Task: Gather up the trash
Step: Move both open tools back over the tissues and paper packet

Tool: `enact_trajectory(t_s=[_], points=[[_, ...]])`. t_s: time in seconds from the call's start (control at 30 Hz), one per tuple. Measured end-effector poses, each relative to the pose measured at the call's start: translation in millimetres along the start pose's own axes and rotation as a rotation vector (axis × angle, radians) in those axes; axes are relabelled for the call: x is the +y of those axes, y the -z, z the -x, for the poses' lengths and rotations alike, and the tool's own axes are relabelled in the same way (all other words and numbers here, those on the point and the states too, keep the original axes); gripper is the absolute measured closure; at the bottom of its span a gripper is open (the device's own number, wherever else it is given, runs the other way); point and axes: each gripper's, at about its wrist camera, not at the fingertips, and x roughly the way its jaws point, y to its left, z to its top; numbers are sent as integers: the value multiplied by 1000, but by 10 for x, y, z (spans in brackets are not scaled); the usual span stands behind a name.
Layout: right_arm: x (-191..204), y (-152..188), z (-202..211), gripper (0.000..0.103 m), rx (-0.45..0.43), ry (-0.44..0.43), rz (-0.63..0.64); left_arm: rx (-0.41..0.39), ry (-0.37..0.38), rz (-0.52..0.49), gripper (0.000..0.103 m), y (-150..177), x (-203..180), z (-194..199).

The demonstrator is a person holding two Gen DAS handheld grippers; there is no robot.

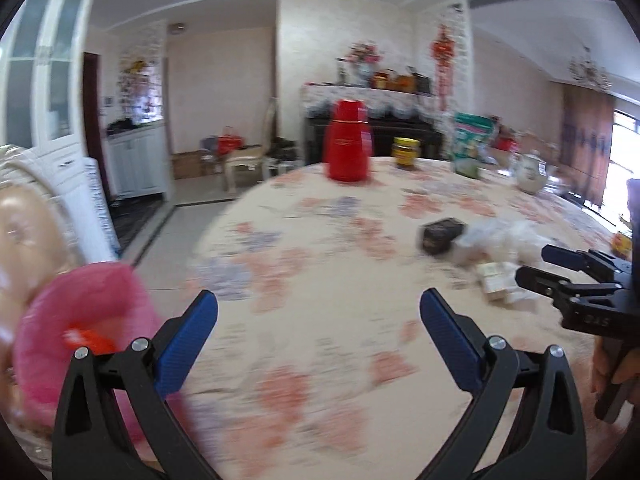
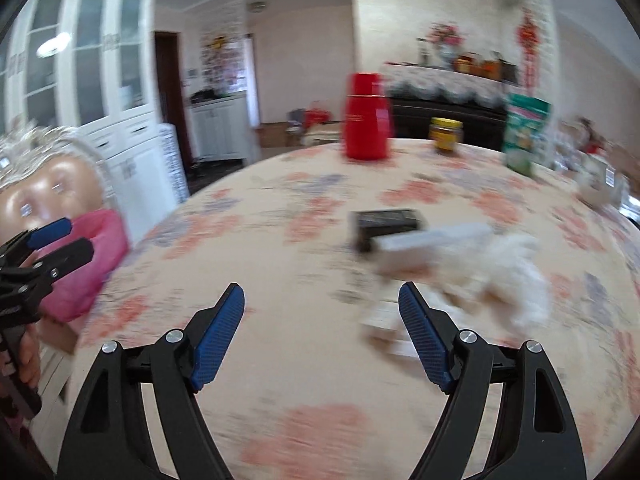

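Observation:
On the floral tablecloth (image 1: 320, 240) lies a blurred heap of trash: a dark box (image 1: 440, 234), crumpled white plastic (image 1: 500, 236) and small pale cartons (image 1: 496, 280). My left gripper (image 1: 319, 295) is open over bare cloth with nothing between its fingers. To its left, off the table's edge, is a pink bag (image 1: 80, 308) with something red inside. My right gripper (image 2: 320, 287) is open and empty too, with the dark box (image 2: 388, 224), a white flat carton (image 2: 432, 240) and the white plastic (image 2: 508, 276) just ahead and to its right. The pink bag (image 2: 100, 248) shows behind the left gripper (image 2: 79, 235).
A red thermos (image 1: 348, 140), a yellow-lidded jar (image 1: 406, 152), a green pack (image 1: 470, 140) and a white teapot (image 1: 530, 174) stand at the table's far side. A tan padded chair back (image 1: 24, 232) rises at the left. White cabinets (image 2: 88, 80) line the wall.

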Motion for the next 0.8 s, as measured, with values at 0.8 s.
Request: enact_trajectory(t_s=[0.8], points=[[-1589,193,307,28,-89,225,-301,320,189,-135,36,-13,-1807,-1689]])
